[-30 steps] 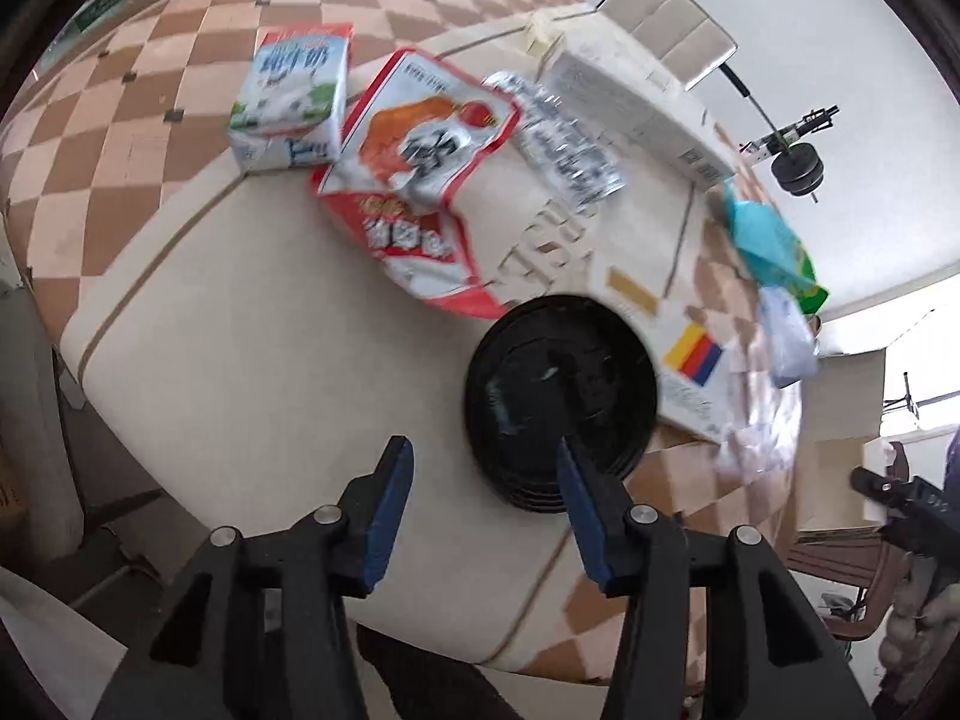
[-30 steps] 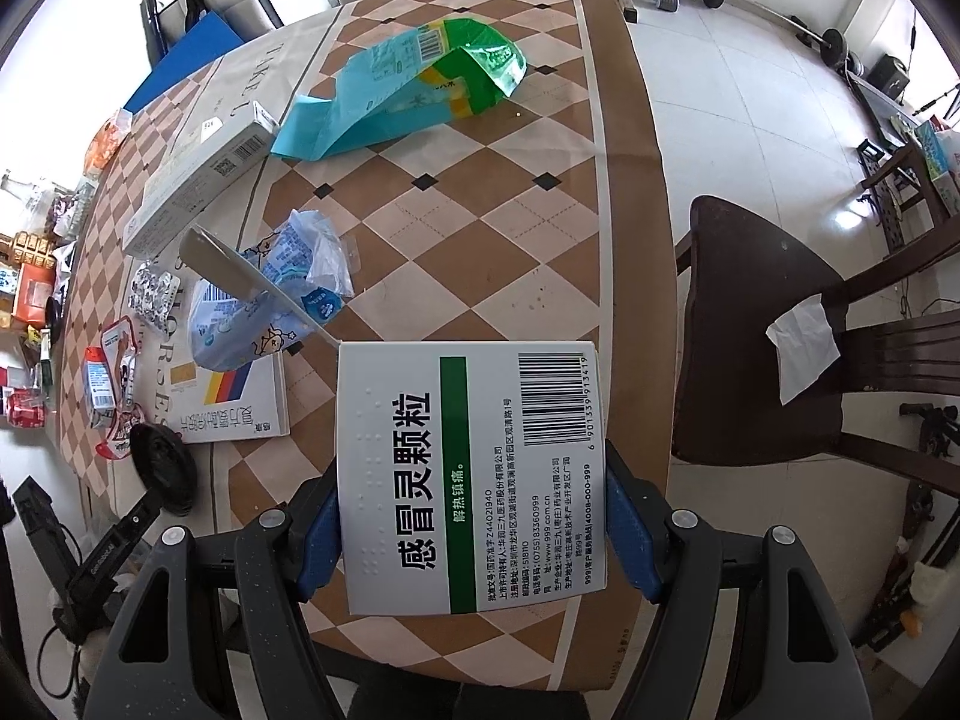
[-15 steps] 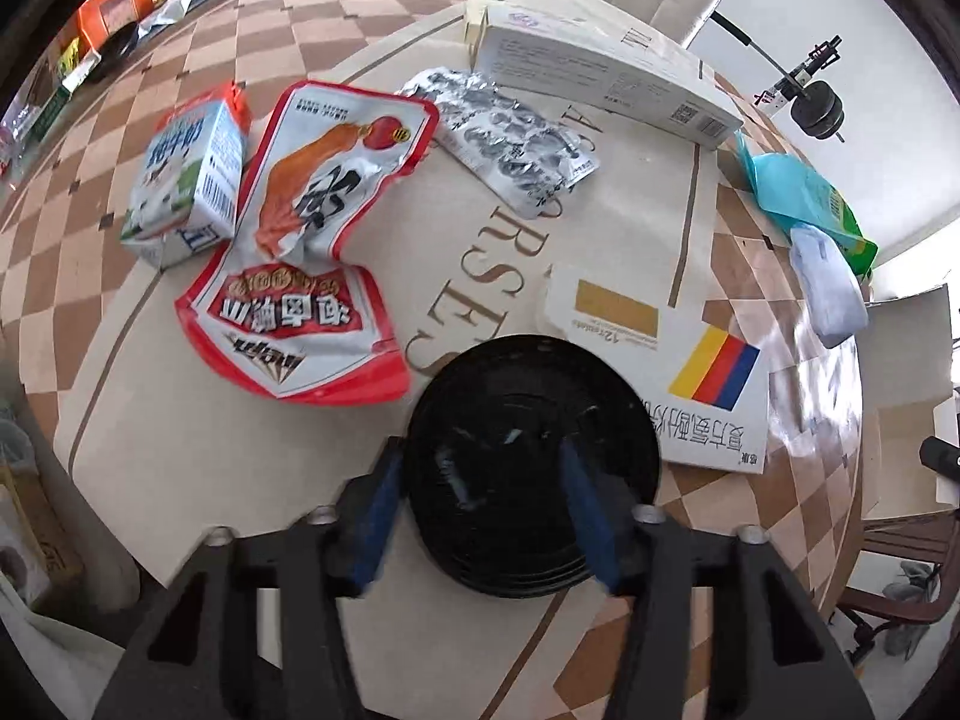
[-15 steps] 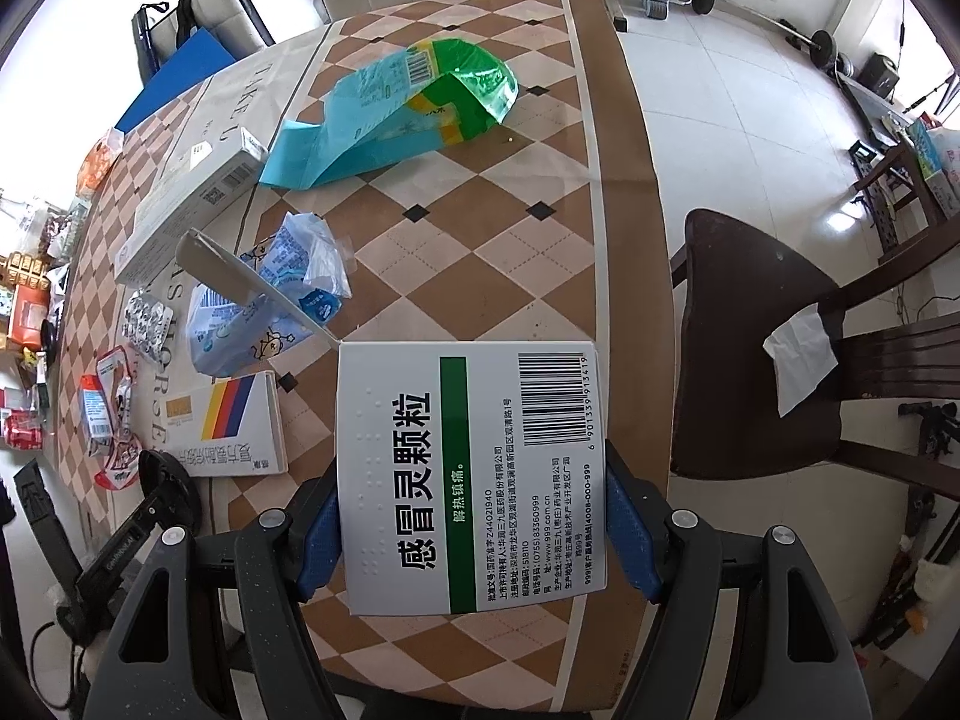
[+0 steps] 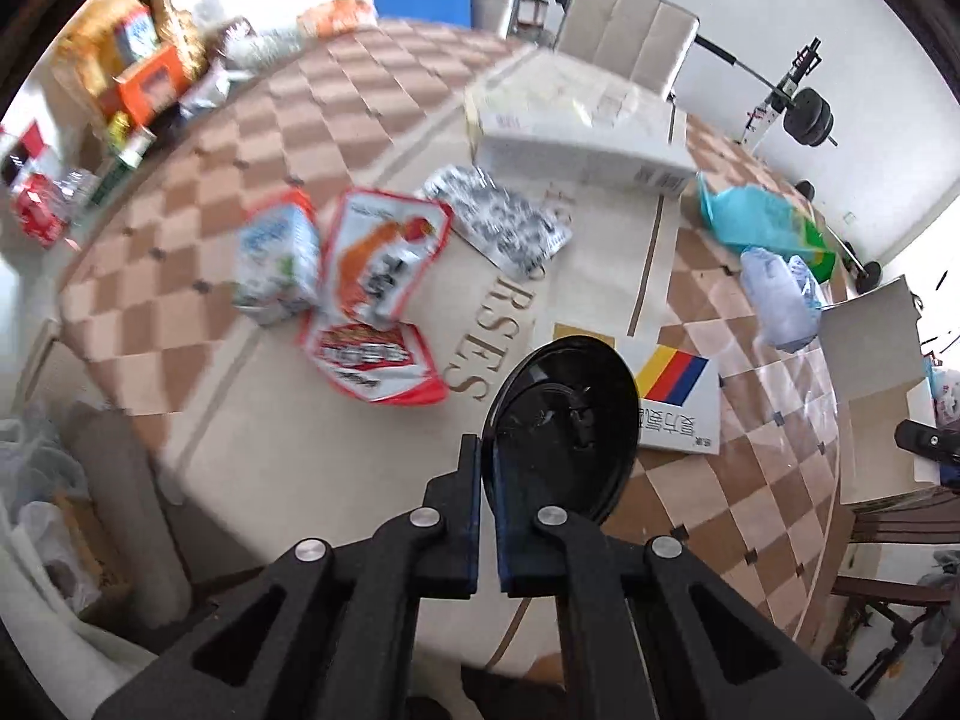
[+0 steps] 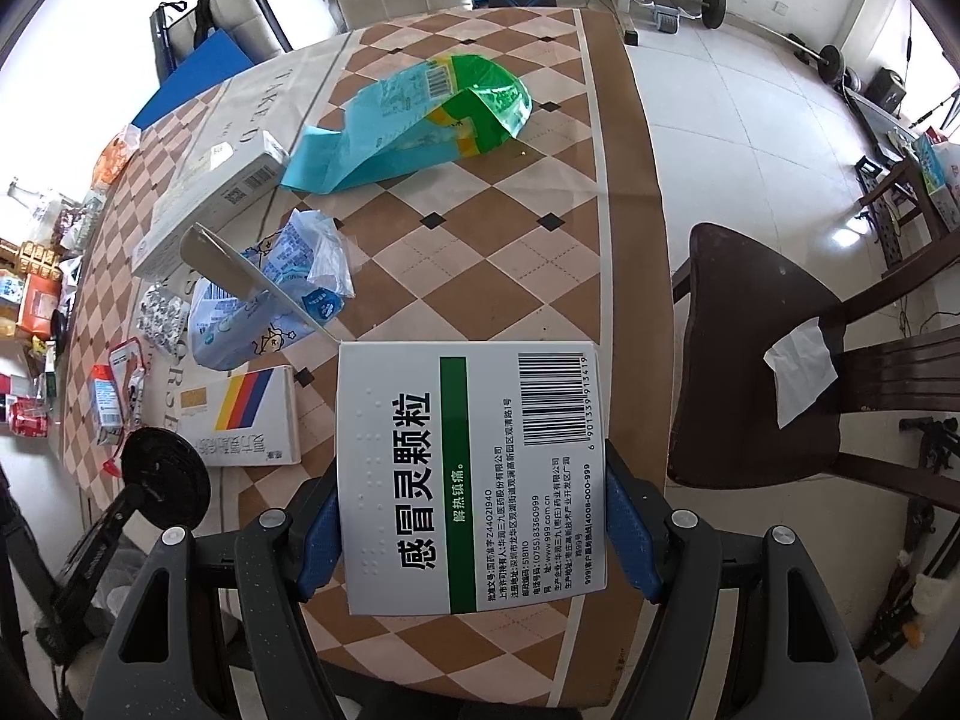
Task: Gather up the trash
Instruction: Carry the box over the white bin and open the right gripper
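Note:
My left gripper (image 5: 487, 450) is closing tight on the rim of a black round lid (image 5: 564, 426), with both pads pressing on it. The lid hangs tilted on edge above the checked table (image 5: 300, 480). The lid (image 6: 165, 477) also shows at the lower left of the right wrist view. My right gripper (image 6: 471, 516) is shut on a white medicine box (image 6: 468, 468) with a green stripe and a barcode. The box's flap (image 6: 240, 273) stands open. On the table lie a red snack pouch (image 5: 378, 294), a milk carton (image 5: 276, 264), blister packs (image 5: 498, 225) and a striped white box (image 5: 678, 396).
A long white box (image 5: 576, 132), a teal-green bag (image 6: 414, 120) and a crumpled clear-blue bag (image 6: 270, 300) lie farther along the table. A dark wooden chair (image 6: 768, 360) with a tissue on its seat stands at the right edge. Packaged goods (image 5: 120, 78) crowd the far left end.
My left gripper has shut on the black lid's rim and risen with it. The lid has tipped from flat to on edge. The right gripper and its box have not moved.

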{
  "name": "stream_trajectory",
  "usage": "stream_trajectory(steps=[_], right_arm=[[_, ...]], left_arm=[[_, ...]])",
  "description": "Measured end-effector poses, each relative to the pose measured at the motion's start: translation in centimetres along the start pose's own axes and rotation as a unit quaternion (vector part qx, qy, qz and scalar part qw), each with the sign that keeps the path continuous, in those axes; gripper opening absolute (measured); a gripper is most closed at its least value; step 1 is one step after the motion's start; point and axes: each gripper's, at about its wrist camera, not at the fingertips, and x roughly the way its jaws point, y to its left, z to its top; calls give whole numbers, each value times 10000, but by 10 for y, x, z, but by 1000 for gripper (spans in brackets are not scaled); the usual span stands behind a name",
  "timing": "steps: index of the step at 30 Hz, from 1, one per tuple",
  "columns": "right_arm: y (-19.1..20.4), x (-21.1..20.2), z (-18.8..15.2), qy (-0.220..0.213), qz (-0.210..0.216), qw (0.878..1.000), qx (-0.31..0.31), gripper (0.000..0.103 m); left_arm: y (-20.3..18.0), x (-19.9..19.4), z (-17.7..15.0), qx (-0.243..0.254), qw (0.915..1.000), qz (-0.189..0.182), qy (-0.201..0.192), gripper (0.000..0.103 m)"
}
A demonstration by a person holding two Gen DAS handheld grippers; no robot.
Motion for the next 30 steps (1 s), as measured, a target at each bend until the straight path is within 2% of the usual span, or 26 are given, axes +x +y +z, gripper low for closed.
stream_trajectory(steps=[3, 5, 10, 14, 18, 21, 24, 27, 30], right_arm=[[9, -16, -15, -89, 127, 9998, -111, 75], [17, -26, -29, -140, 198, 9995, -198, 75], [49, -49, -85, -146, 444, 9975, -534, 75], [78, -50, -154, 148, 626, 9943, -845, 75], [101, -31, -235, 567, 582, 9905, -1112, 75], [109, 2, -295, 1021, 469, 9856, -1261, 75], [119, 47, -342, 1466, 356, 9786, -1398, 75], [127, 99, -368, 1634, 139, 9746, -1523, 75], [130, 159, -376, 1618, -102, 9747, -1540, 75]], left_arm=[[1, -28, -11, -27, 9999, 52, -126, 1], [15, -30, -11, -27, 9997, 85, -206, 1], [38, -51, -38, -71, 9996, 100, -270, 1], [71, -74, -83, -263, 9993, 148, -218, 1], [108, -83, -141, -458, 9987, 207, -4, 1], [134, -65, -176, -623, 9971, 302, 302, 1], [157, -25, -203, -917, 9934, 296, 624, 1], [171, 31, -221, -1173, 9887, 185, 909, 1], [177, 100, -228, -1291, 9854, 94, 1106, 2]])
